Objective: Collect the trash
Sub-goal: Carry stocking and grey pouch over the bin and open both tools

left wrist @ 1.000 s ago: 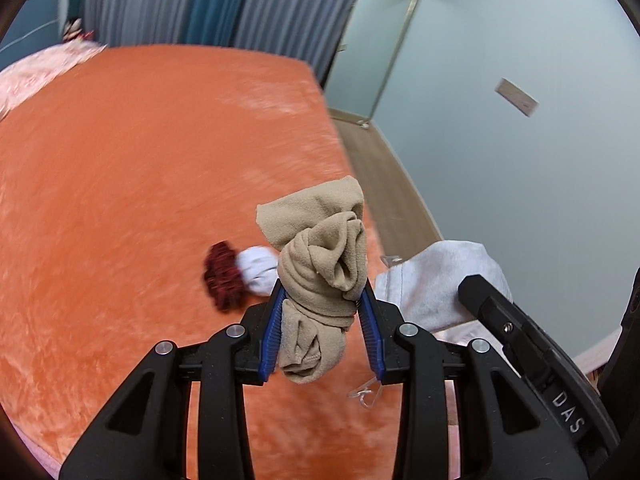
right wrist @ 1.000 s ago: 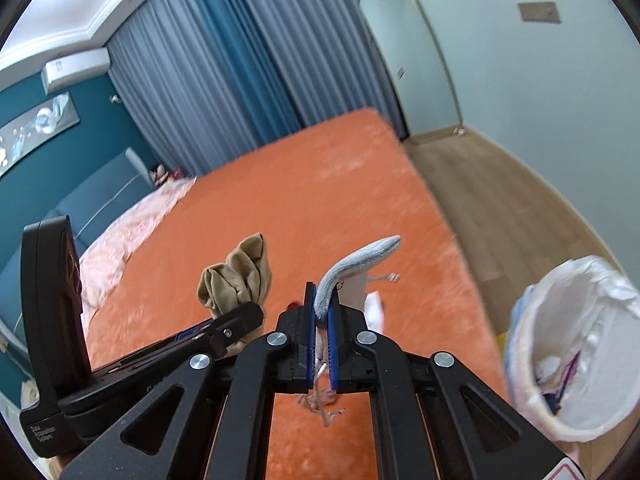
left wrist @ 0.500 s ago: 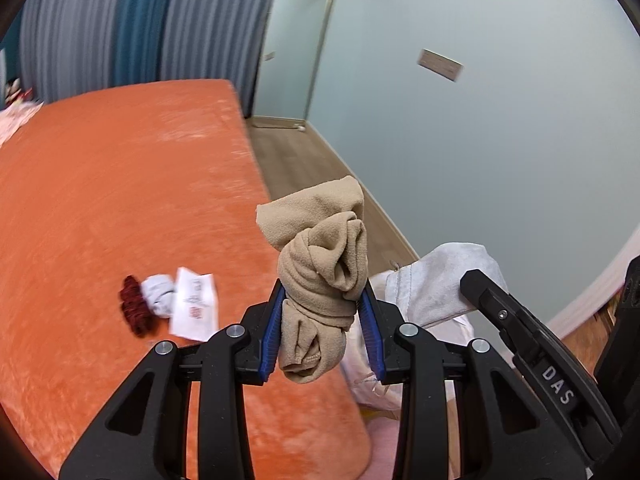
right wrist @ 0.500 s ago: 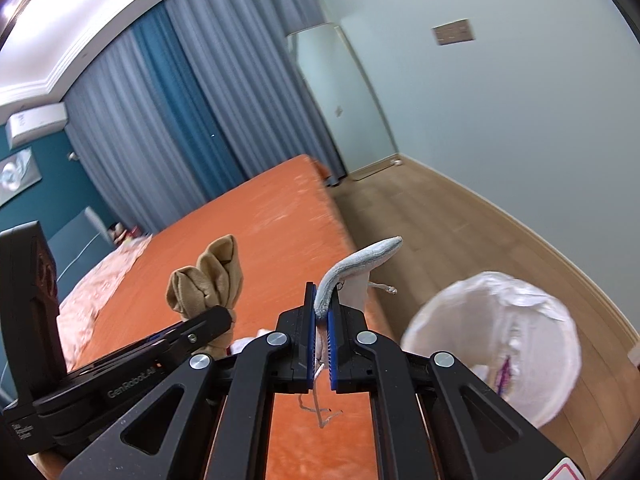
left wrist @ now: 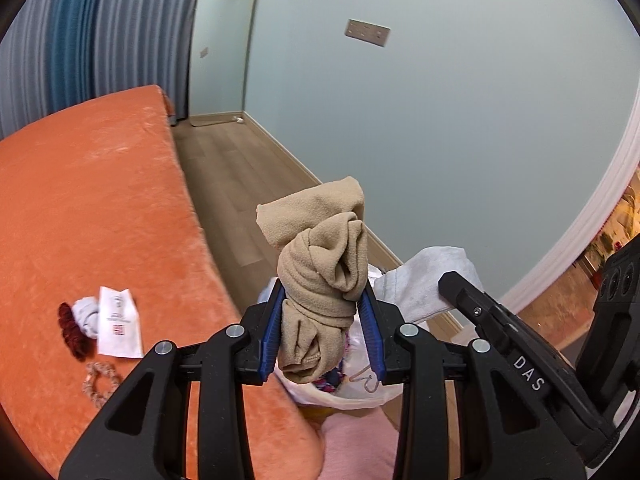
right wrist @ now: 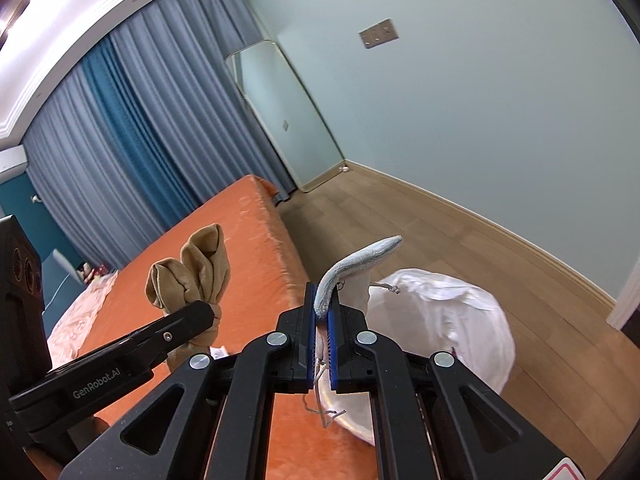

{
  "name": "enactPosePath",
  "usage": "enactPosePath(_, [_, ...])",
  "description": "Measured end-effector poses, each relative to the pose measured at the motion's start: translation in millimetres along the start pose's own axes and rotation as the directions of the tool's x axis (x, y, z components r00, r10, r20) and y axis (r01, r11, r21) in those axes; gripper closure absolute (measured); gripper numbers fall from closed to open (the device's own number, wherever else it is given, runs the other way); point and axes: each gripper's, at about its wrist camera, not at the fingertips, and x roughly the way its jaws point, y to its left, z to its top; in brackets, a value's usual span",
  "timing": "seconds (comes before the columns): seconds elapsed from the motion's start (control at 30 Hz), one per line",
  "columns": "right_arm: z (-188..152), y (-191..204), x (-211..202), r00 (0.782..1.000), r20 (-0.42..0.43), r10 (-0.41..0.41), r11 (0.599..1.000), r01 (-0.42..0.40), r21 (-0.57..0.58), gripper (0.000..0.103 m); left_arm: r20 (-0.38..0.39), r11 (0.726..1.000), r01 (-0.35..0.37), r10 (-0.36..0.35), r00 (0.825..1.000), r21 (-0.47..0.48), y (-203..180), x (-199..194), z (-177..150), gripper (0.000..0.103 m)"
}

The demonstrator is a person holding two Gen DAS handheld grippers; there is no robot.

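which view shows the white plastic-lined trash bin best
The right wrist view: the white plastic-lined trash bin shows its broad rounded liner on the floor beside the orange bed. In the left wrist view the bin is mostly hidden behind the beige sock bundle.

My left gripper [left wrist: 324, 328] was angled downward, jaws partway apart and clamped on a bundle. My right gripper [right wrist: 323, 320] sat at its 3 o'clock, also tilted down, blue pads [right wrist: 309, 344] pinched nearly together.
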Motion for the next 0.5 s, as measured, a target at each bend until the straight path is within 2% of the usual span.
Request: enactPosePath(0.5, [-8,-28,1,0.999,-0.013,-0.051,0.998,0.051,0.048,0.098,-0.058,0.997,0.056,-0.053,0.997,0.052,-31,37,-3,0.067])
